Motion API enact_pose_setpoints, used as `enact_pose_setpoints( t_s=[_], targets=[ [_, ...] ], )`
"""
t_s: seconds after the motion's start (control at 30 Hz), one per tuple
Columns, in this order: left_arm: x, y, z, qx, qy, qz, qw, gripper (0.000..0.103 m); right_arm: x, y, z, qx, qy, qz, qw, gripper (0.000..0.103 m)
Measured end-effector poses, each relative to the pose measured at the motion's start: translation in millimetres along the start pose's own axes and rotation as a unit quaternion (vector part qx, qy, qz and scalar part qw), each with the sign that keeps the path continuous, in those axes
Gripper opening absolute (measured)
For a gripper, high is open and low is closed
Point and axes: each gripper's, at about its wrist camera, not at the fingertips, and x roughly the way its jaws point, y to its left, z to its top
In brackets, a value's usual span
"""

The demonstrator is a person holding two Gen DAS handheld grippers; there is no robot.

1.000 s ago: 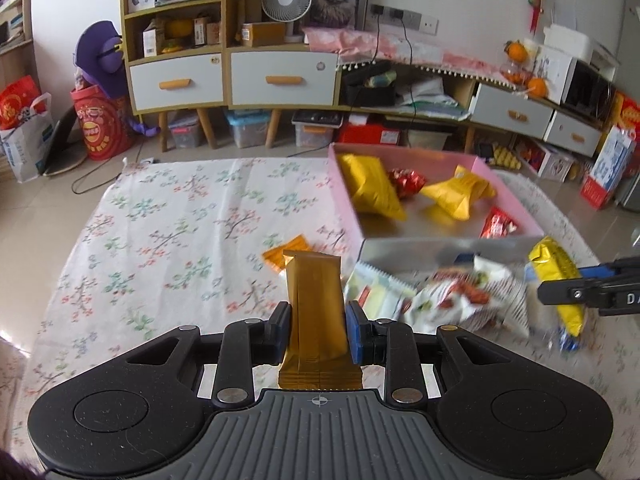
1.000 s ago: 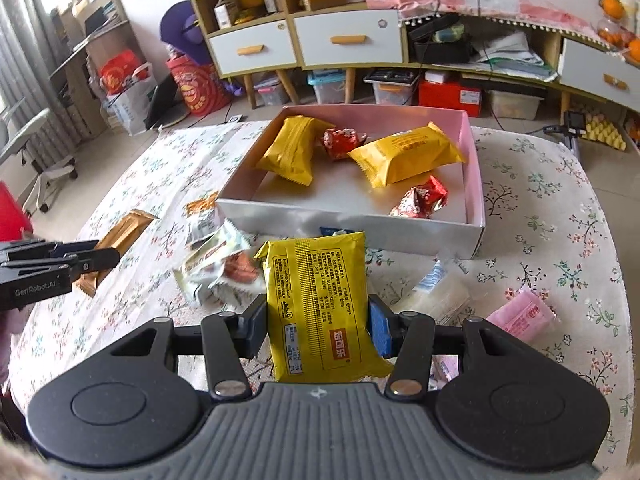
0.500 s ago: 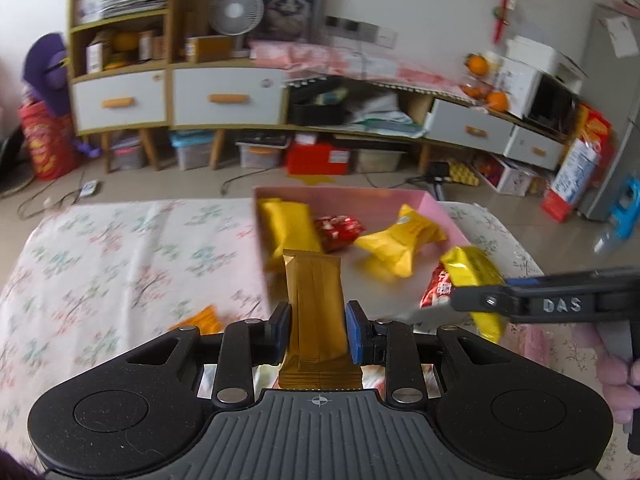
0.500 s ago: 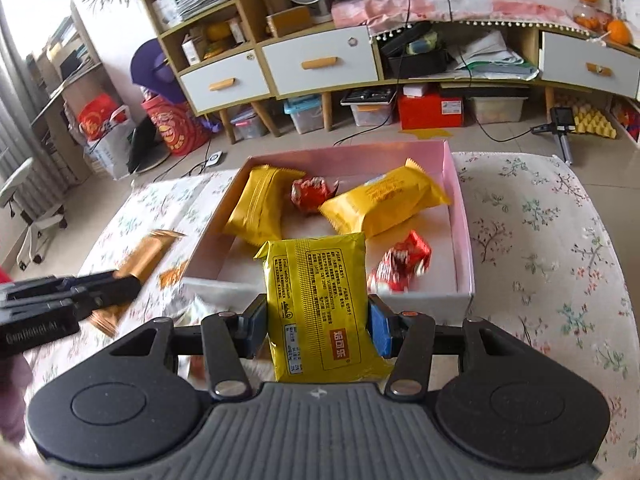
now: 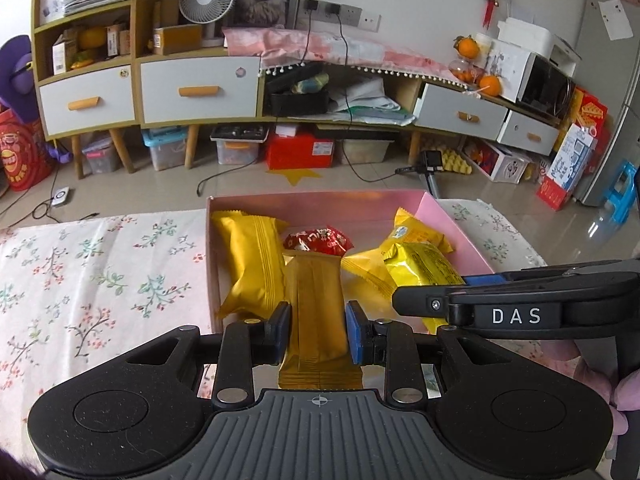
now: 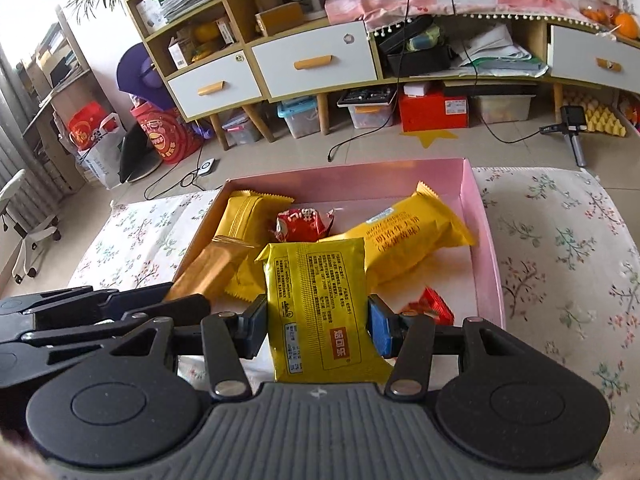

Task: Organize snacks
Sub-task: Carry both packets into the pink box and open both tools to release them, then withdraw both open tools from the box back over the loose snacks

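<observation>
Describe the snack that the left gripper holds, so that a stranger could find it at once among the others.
Look at the pink box on the flowered tablecloth. At its near left side the left gripper is shut on a long narrow golden-brown bar, held over the box. The packets around it are brighter yellow or red, and the yellow ones are wider.

Four snack packets (image 6: 404, 236) are lying inside the box (image 6: 486, 240), which is sitting on the surface (image 6: 560, 248) before a cabinet (image 6: 312, 60).
</observation>
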Motion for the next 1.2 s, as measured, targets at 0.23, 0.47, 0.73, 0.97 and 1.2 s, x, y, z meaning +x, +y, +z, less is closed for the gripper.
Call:
enact_pose_setpoints(
  t_s=[0.23, 0.47, 0.73, 0.97, 1.2],
  targets=[
    [16, 1, -3, 0.003, -0.002, 0.009, 1.0, 0.027, 9, -3, 2, 0.006, -0.007, -0.008, 1.0, 0.048],
    [23, 2, -6, 0.011, 0.003, 0.017, 0.9998, 0.03, 12, -4, 4, 0.017, -0.01, -0.005, 1.0, 0.052],
    [17, -4, -6, 0.026, 0.006, 0.022, 0.9994, 0.051, 2, -6, 9, 0.026, -0.021, -0.004, 0.999, 0.069],
    [6, -8, -8, 0.026, 0.009, 0.024, 0.9993, 0.063, -7, -7, 8, 0.028, -0.021, -0.011, 0.999, 0.075],
    [-13, -11, -11, 0.026, 0.006, 0.024, 0.9994, 0.071, -20, -6, 3, 0.027, -0.022, -0.017, 0.999, 0.08]
  ],
)
